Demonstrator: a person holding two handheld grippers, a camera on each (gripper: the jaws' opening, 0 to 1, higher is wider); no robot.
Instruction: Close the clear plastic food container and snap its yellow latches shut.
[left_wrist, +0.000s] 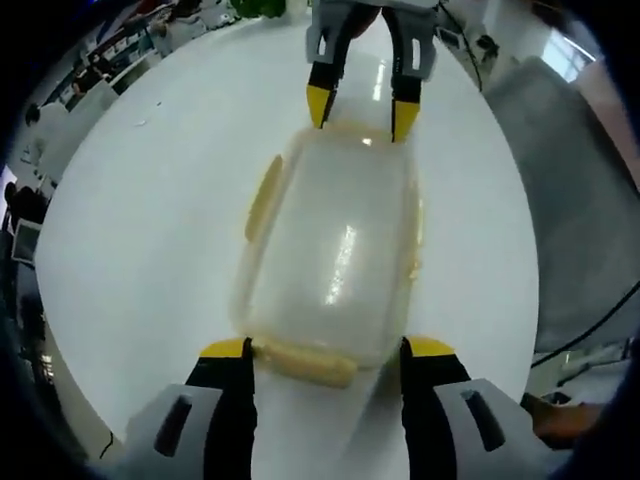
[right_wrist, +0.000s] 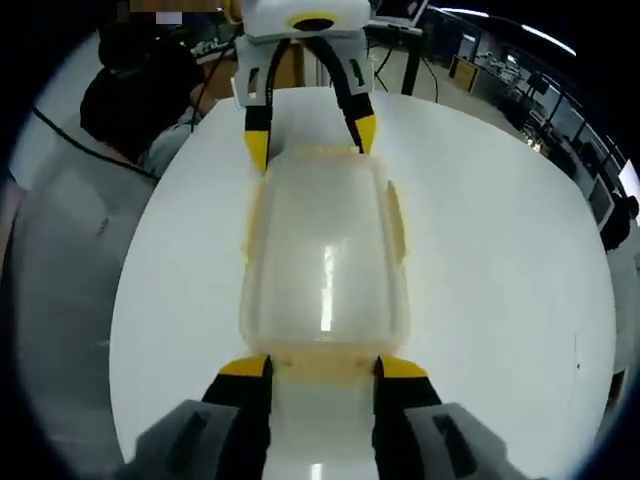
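Note:
The clear plastic container (left_wrist: 335, 250) lies on the white round table (left_wrist: 150, 250) with its lid resting on top. Pale yellow latches show on its long side (left_wrist: 263, 195) and on the near end (left_wrist: 305, 362); the side one flares outward. My left gripper (left_wrist: 327, 350) is open, its yellow-tipped jaws straddling that near end latch. Open as well, my right gripper (left_wrist: 362, 112) has its tips at the far end. In the right gripper view the container (right_wrist: 325, 260) runs from my right gripper (right_wrist: 323, 368) up to the left gripper (right_wrist: 311, 142), with a side latch (right_wrist: 397, 220) on the right.
The table edge (right_wrist: 130, 330) curves close on the left in the right gripper view, and a person (right_wrist: 130, 90) in dark clothing is beyond it. Desks and office gear (left_wrist: 90, 70) stand behind the table. A dark cable (left_wrist: 590, 335) hangs off to the right.

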